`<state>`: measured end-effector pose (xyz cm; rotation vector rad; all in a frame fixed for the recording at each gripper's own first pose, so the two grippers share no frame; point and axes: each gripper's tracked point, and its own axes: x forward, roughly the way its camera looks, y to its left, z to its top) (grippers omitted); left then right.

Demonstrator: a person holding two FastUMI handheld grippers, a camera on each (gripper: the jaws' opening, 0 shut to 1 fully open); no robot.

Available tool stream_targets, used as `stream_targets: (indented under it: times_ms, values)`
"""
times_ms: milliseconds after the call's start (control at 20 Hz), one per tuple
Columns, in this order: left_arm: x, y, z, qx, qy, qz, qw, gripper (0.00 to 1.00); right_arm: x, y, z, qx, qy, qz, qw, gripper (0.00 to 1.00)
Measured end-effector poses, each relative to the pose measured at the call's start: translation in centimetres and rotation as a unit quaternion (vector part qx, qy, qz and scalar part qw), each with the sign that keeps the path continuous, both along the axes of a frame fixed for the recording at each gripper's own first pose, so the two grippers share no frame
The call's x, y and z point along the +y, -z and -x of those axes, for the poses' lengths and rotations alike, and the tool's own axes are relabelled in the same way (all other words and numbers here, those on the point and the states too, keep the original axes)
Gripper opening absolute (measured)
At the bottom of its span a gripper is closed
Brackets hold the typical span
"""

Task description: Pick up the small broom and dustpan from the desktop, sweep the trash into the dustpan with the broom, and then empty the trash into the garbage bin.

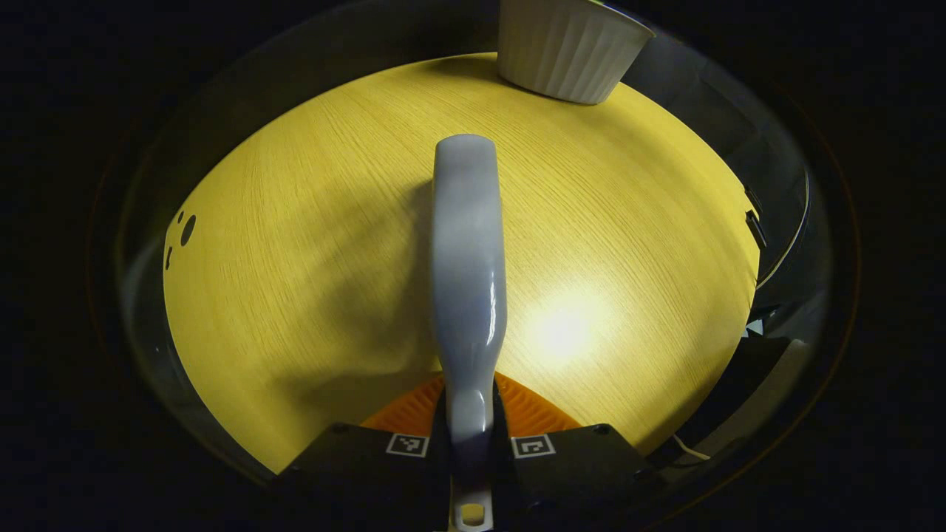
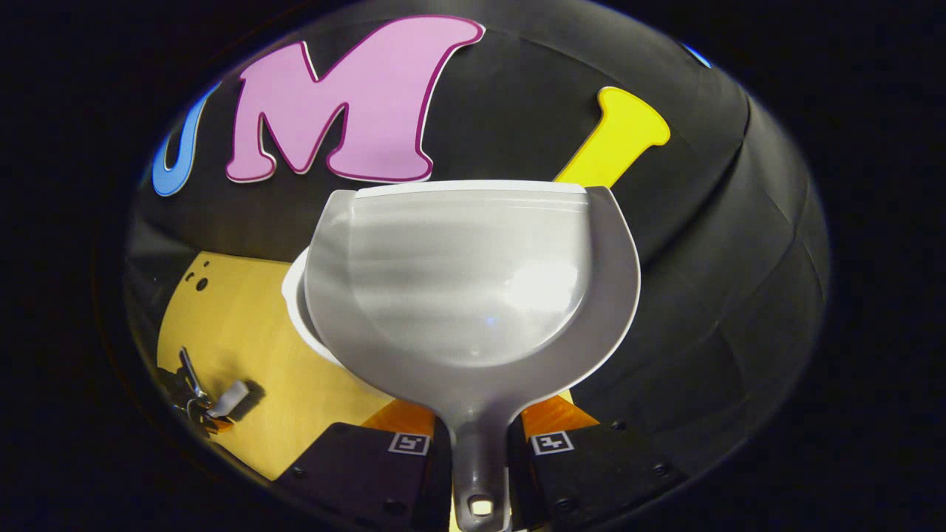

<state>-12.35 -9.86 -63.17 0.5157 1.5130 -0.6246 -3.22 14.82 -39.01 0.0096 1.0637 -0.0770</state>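
My left gripper (image 1: 471, 425) is shut on the thin handle of the small grey broom (image 1: 468, 251), which points forward above the yellow wooden desktop (image 1: 310, 244). The white ribbed garbage bin (image 1: 565, 48) stands at the table's far edge, apart from the broom. My right gripper (image 2: 479, 440) is shut on the handle of the grey dustpan (image 2: 473, 281), held up in front of the booth wall. The pan's inside looks bare. A piece of the bin's white rim (image 2: 294, 295) shows behind the pan's left side. The left gripper (image 2: 196, 403) with the broom (image 2: 230, 397) appears far off at the lower left.
Small round holes (image 1: 185, 229) mark the desktop near its left edge. A cable (image 1: 787, 244) and dark fittings run beyond the table's right edge. A bright lamp glare (image 1: 562, 329) lies on the wood to the right of the broom.
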Motion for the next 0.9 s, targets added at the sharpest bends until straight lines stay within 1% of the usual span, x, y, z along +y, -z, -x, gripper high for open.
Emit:
stream_targets:
  times_ms: [50,200,350,450,650,800,850,900]
  values:
    - [0.0,0.0,0.0,0.000,0.000,-0.002,1.000,0.26,0.2,0.0,0.0,-0.003,-0.003,-0.012,1.000,0.35]
    - [0.0,0.0,0.0,0.000,0.000,-0.005,1.000,0.26,0.8,0.5,0.2,-0.002,-0.017,-0.049,0.999,0.35]
    - [-0.1,0.0,0.1,-0.001,-0.005,-0.007,1.000,0.26,1.7,1.7,1.0,0.019,-0.036,-0.080,0.996,0.34]
    - [-0.1,0.0,0.1,-0.001,-0.006,-0.010,1.000,0.26,2.4,3.4,2.6,0.042,-0.048,-0.097,0.993,0.35]
    - [0.0,0.0,0.2,0.000,-0.008,-0.016,1.000,0.26,3.6,6.9,5.8,0.102,-0.075,-0.116,0.985,0.34]
    - [0.0,0.0,0.2,-0.001,-0.010,-0.018,1.000,0.26,4.9,10.6,7.0,0.154,-0.102,-0.124,0.975,0.35]
    - [0.0,0.1,0.2,-0.002,-0.011,-0.019,1.000,0.23,5.0,11.7,7.0,0.169,-0.105,-0.130,0.971,0.35]
    - [0.0,0.0,0.2,-0.002,-0.012,-0.019,1.000,0.26,4.9,12.7,7.2,0.182,-0.105,-0.134,0.968,0.35]
